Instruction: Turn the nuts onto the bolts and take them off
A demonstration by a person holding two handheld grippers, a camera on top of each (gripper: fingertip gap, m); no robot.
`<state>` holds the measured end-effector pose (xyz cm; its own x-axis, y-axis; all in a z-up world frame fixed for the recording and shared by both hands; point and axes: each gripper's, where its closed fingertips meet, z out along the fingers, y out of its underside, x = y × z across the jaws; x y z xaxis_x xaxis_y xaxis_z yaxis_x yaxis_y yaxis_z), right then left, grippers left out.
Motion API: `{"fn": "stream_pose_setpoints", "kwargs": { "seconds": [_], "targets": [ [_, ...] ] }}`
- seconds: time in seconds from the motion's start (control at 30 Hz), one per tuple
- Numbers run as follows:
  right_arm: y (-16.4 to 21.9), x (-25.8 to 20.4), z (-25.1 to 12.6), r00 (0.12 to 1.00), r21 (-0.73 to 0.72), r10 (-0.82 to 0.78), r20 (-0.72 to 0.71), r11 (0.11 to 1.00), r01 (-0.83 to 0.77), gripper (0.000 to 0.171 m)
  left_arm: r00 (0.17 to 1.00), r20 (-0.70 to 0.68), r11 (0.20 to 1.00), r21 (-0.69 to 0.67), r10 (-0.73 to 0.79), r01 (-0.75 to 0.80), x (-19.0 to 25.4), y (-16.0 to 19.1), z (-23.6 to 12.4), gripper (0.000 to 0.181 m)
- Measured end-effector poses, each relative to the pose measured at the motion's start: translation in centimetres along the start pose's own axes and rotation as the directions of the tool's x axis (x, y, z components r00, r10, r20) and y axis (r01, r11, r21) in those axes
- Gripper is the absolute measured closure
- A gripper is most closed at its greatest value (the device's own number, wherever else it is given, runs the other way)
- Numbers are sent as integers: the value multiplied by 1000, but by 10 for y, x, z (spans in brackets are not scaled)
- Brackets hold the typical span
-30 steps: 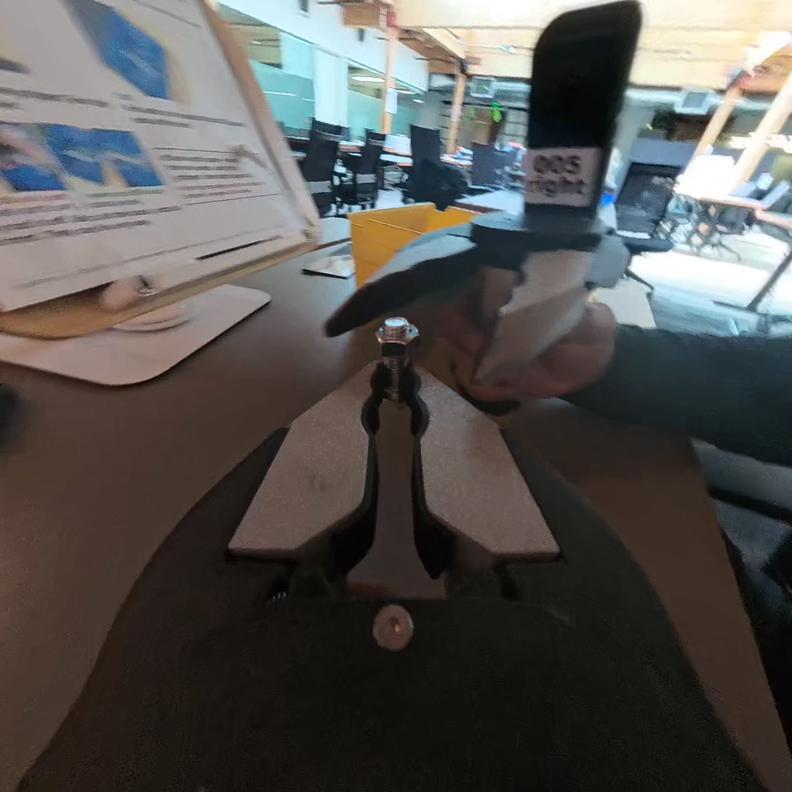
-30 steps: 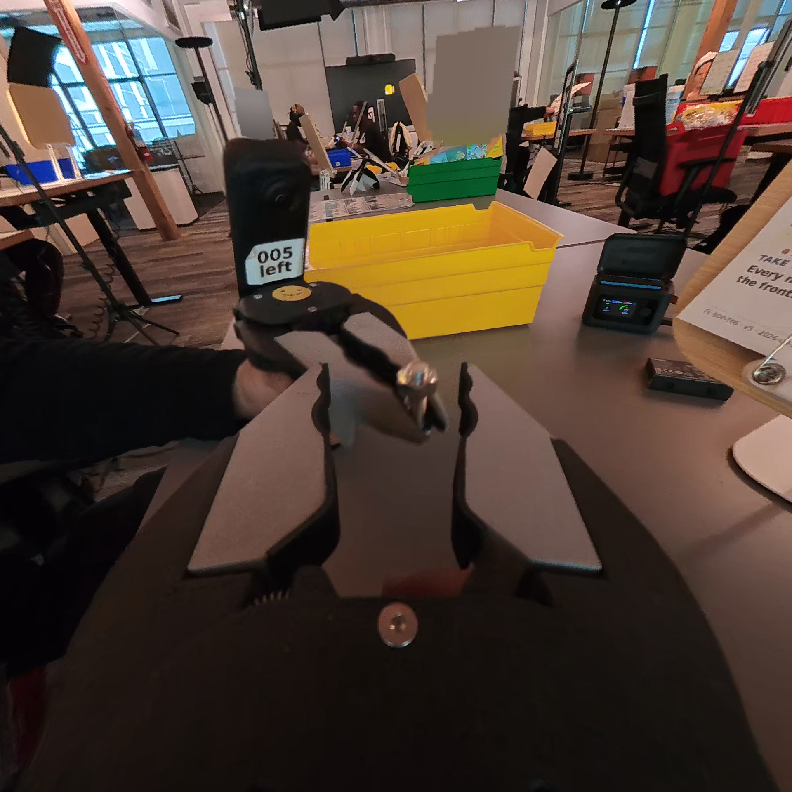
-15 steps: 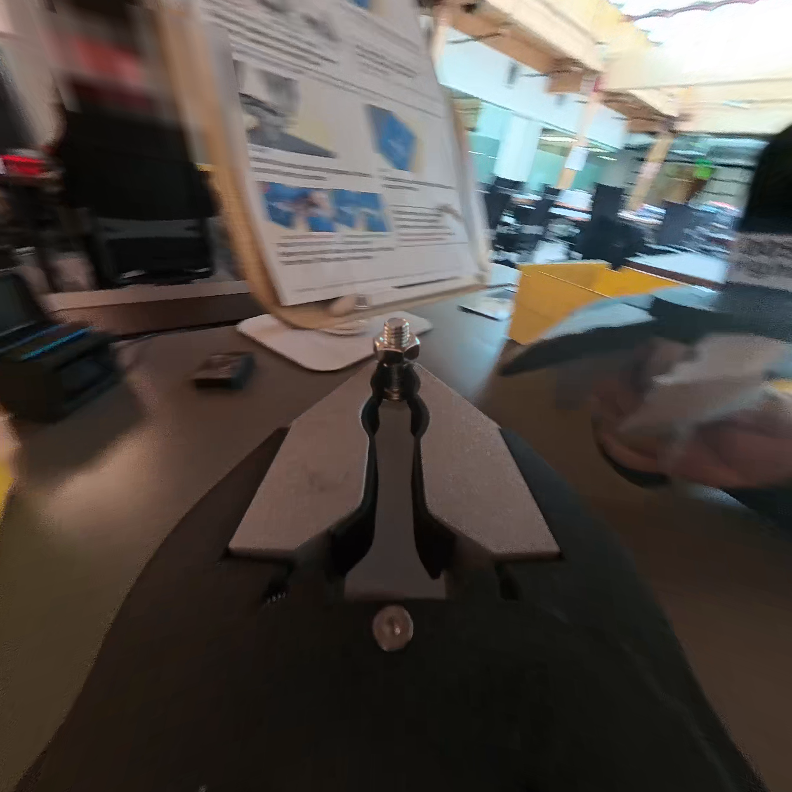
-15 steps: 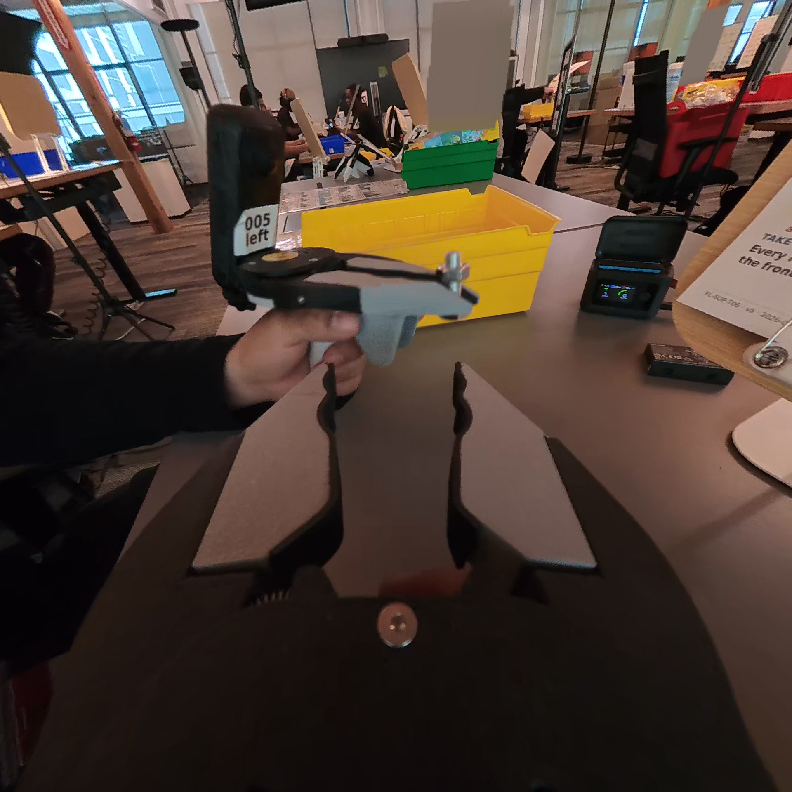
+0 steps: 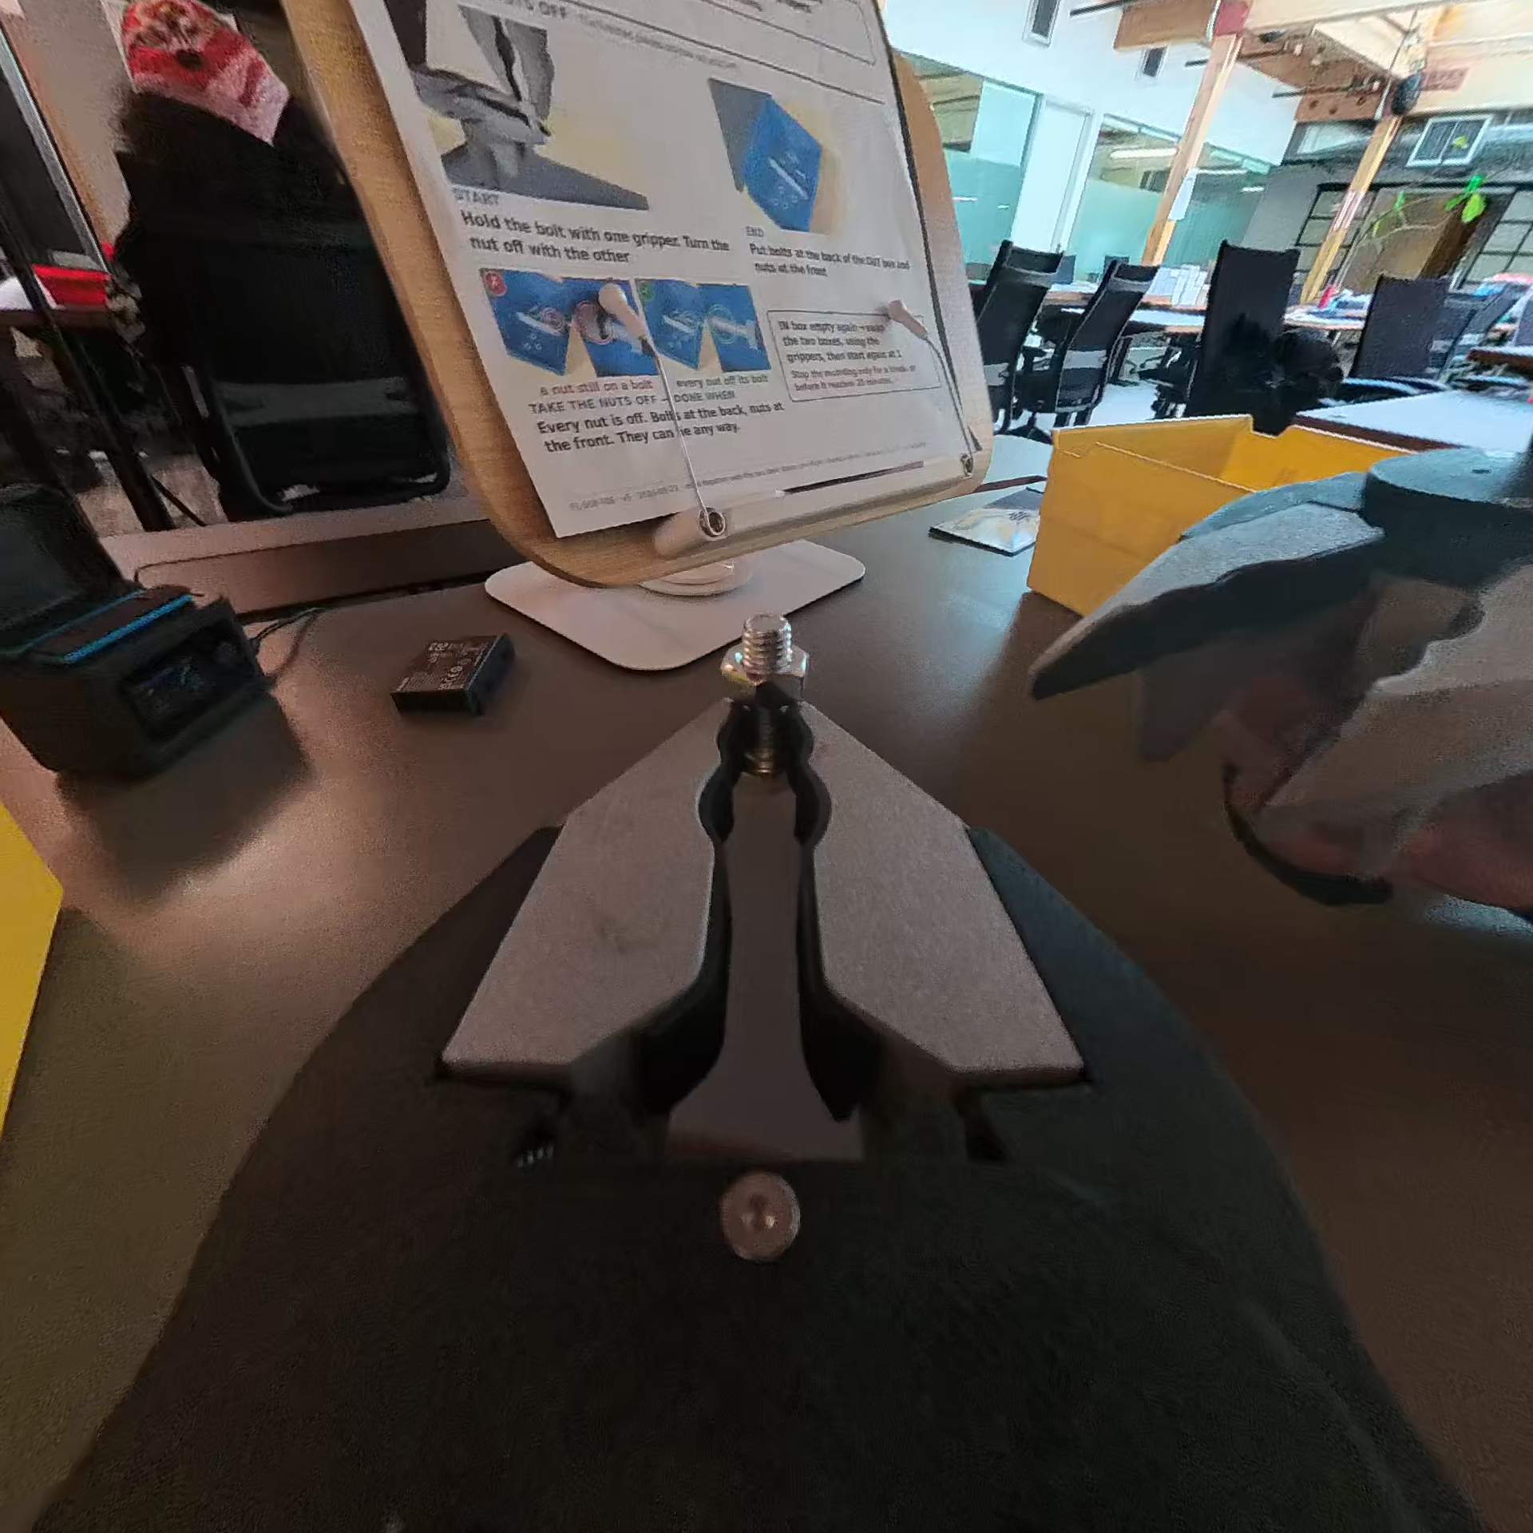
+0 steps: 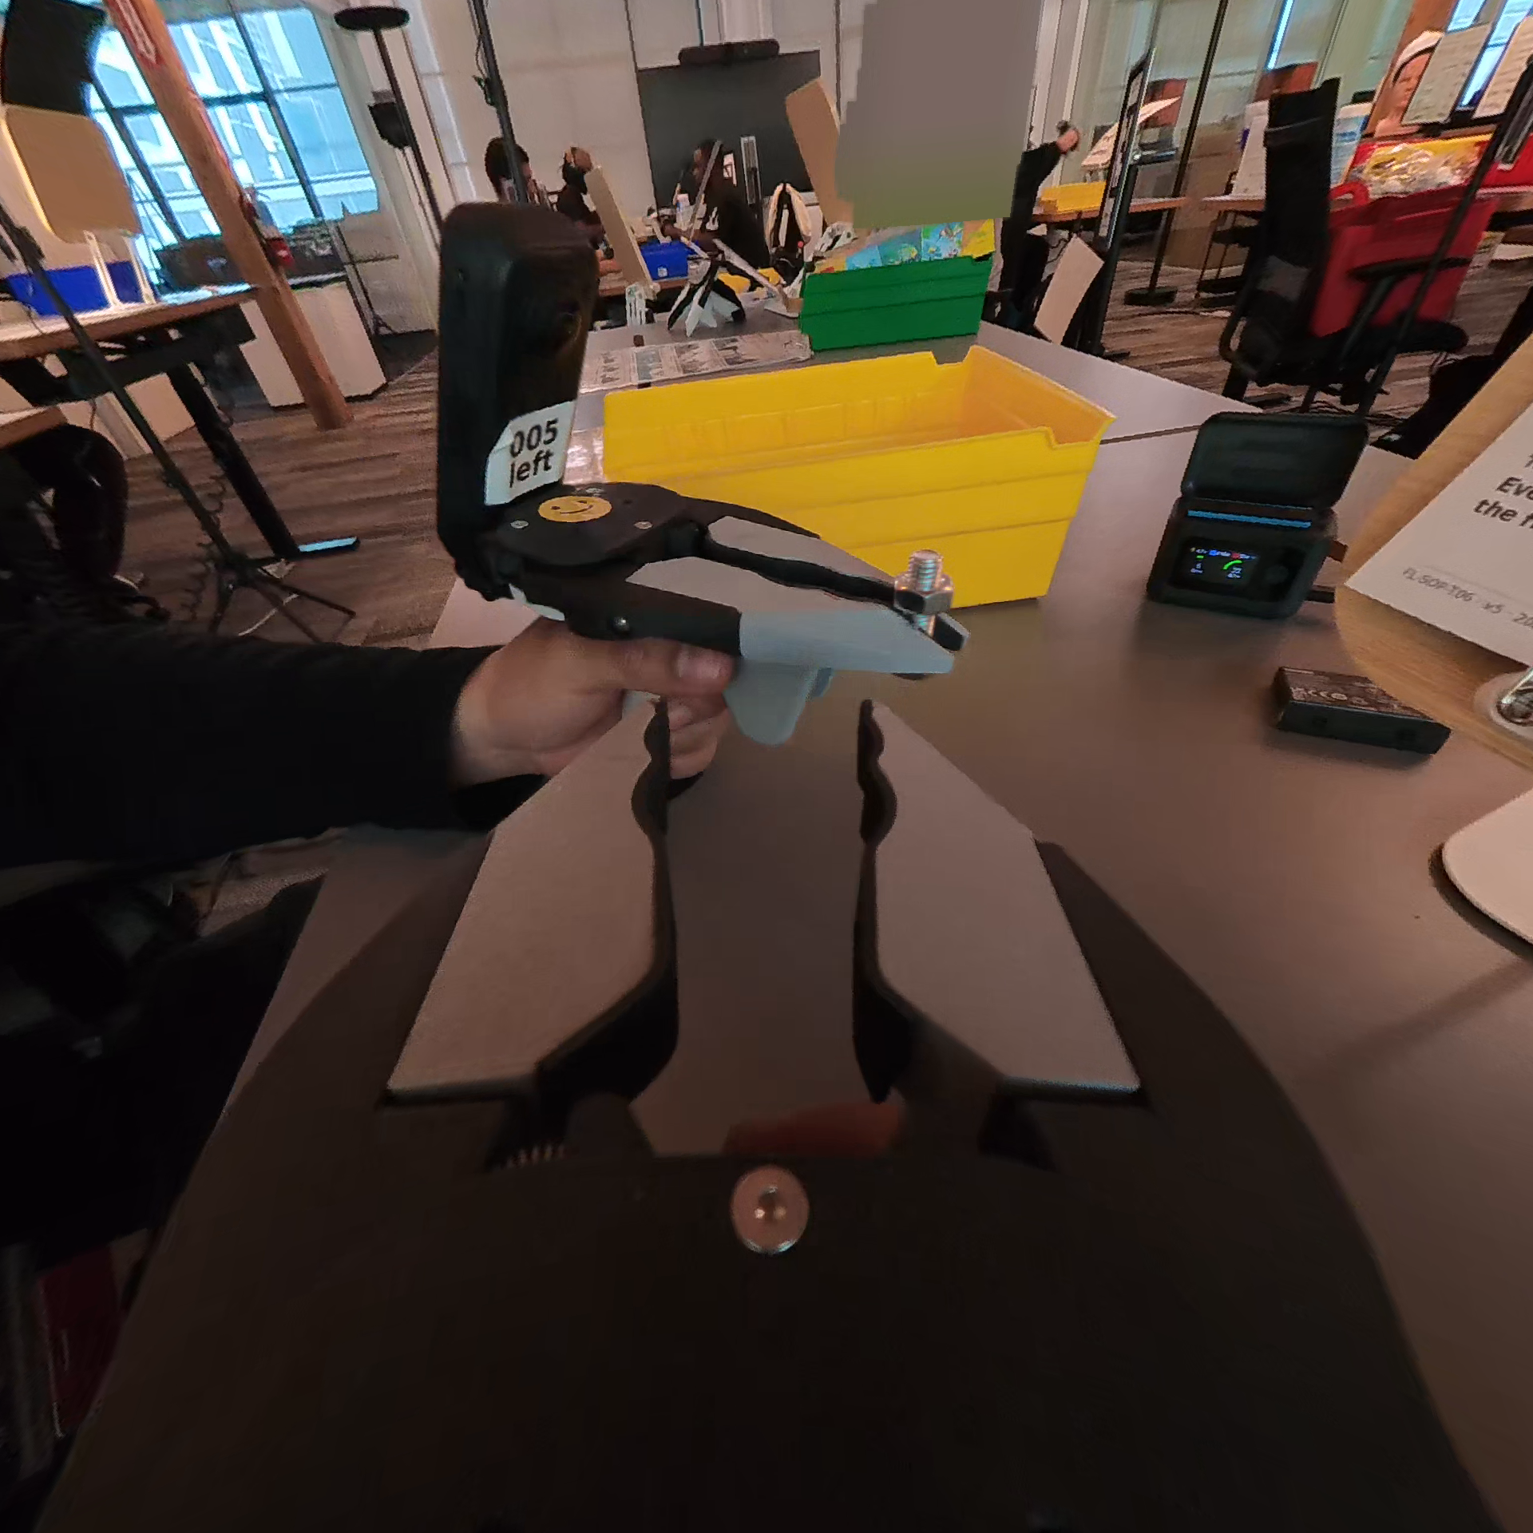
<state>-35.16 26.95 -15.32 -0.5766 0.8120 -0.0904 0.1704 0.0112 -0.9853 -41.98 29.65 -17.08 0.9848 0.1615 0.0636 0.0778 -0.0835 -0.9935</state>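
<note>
Bolt [image 5: 764,701] and nut [image 5: 764,666] are seen at the centre of the left wrist view, the shank pinched upright between the tips of the left hand-held gripper [image 5: 764,747], whose jaws are drawn in almost together around it. The nut sits on the thread just above the fingertips, with a short length of thread bare above it, so it is judged not yet off. At 3 o'clock the right hand-held gripper [image 5: 1244,614] is seen (blurred), apart from the bolt. A yellow bin [image 5: 1161,498] stands at 2 o'clock on the desk [image 5: 415,829], and an instruction board [image 5: 664,274] at 12 o'clock.

In the right wrist view, the right hand-held gripper [image 6: 763,747] is held with its jaws spread wide and nothing between them. The left hand-held gripper [image 6: 933,618] is seen at 12 o'clock, held above the desk [image 6: 1120,747], with the bolt [image 6: 927,593] upright and the nut [image 6: 923,591] riding on it. The yellow bin [image 6: 854,481] lies behind; what it contains cannot be told. The nut is judged still to be gripped and turned off.
</note>
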Motion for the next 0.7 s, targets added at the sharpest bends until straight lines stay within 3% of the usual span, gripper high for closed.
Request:
{"fn": "stream_pose_setpoints", "kwargs": {
  "seconds": [0.27, 0.4, 0.7],
  "targets": [
    [3, 14, -2, 997, -4, 26, -74, 1000, -27, 135, 933, -232, 961, 36, 276, -276, 75, 7, 1, 175],
    [5, 14, -1, 997, -16, 27, -67, 999, -29, 154, 930, -251, 963, 35, 269, -269, 78, 7, 0, 174],
    [5, 18, 0, 991, -41, -16, -135, 999, 10, 155, 941, -238, 970, 20, 241, -244, 74, 7, 2, 173]
  ]
}}
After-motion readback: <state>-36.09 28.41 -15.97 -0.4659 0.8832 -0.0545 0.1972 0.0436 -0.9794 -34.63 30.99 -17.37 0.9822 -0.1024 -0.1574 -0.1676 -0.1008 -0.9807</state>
